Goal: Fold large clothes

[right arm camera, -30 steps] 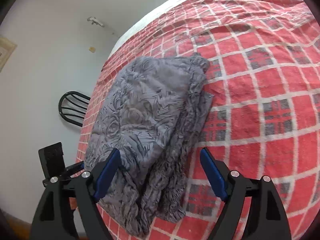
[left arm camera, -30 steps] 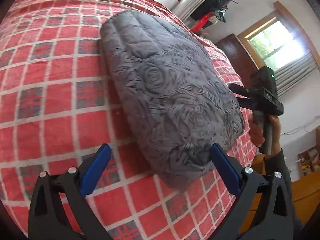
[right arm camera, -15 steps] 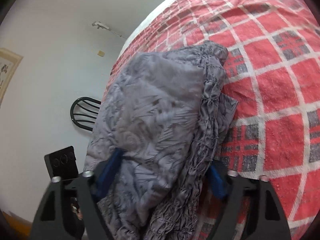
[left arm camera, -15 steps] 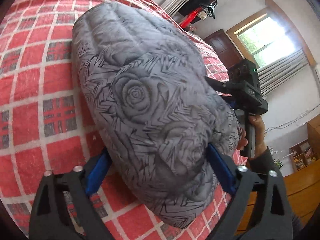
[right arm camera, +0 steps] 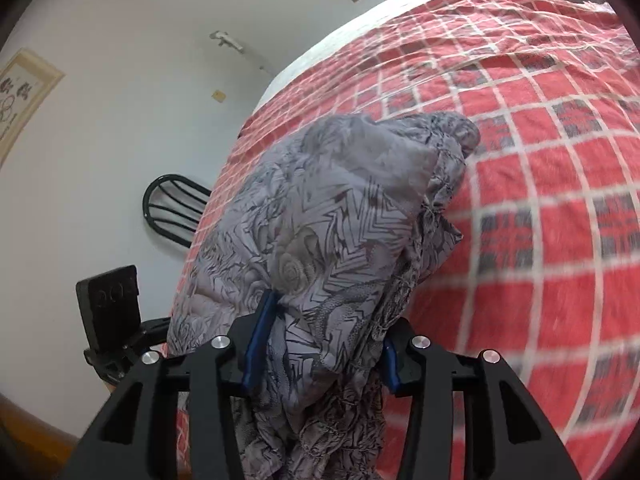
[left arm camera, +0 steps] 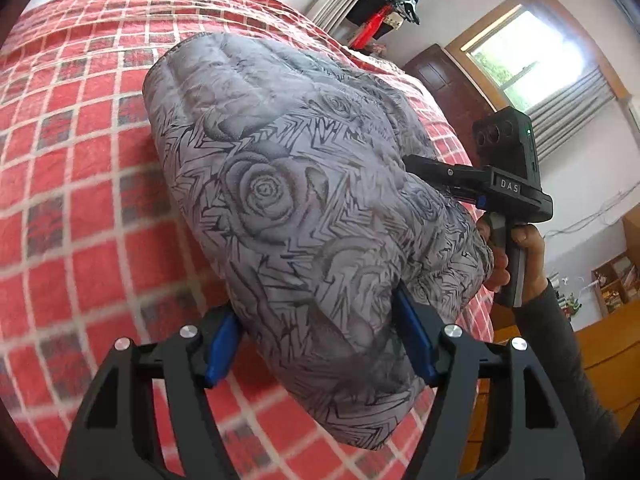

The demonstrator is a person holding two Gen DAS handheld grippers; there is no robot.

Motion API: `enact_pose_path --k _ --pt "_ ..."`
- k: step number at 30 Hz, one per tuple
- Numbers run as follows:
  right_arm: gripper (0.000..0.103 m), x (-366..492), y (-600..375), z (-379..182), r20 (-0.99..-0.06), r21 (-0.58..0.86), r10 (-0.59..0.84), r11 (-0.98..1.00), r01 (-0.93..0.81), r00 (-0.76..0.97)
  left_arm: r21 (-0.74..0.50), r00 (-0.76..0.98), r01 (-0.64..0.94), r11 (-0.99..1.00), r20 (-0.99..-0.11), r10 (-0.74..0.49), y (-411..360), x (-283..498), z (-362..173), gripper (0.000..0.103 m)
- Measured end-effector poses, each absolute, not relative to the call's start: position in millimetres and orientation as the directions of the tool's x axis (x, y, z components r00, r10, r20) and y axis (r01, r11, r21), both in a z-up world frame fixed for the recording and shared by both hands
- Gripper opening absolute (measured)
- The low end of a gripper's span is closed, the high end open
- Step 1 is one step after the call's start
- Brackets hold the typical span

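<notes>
Pinching the folded grey rose-print garment (left arm camera: 296, 208) at lower centre, the left gripper (left arm camera: 316, 344) and right gripper (right arm camera: 320, 340) are each clamping one end; it is lying on the red plaid bedspread (left arm camera: 80, 168) behind, and the next fold likely needs both ends lifting together

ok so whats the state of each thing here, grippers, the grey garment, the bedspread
left gripper: shut on the grey garment, one end bunched between its pads
right gripper: shut on the grey garment at the other end
grey garment: folded into a thick bundle, far end on the bed
red checked bedspread: spread flat under the garment
</notes>
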State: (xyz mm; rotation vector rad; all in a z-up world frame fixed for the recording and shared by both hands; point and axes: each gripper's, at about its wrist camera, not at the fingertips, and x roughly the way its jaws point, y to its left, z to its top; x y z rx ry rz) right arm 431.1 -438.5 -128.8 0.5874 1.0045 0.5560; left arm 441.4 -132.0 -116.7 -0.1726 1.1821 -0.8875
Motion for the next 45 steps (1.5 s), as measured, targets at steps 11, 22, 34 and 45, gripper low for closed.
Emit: enact_pose_path --k 11,22,34,45 --pt "0.046 347 -381 -140 -0.630 0.650 0.672 0.731 -0.208 0.391 -0.529 0.094 0.508 0.680 -0.751 -0.654 -82 357 -138 0.069" --pt "0.067 333 -384 -124 -0.686 0.590 0.613 0.784 -0.193 0.392 -0.512 0.145 0.496 0.701 -0.748 -0.648 -51 330 -132 0.079" --pt "0.017 253 -309 -61 -0.768 0.163 0.395 0.881 -0.443 0.504 -0.458 0.328 0.466 0.757 -0.706 -0.628 -55 395 -81 0.086" --pt "0.007 259 -339 -95 -0.818 0.211 0.399 0.878 -0.430 0.415 -0.416 0.283 0.460 0.785 -0.769 -0.573 -94 416 -117 0.092"
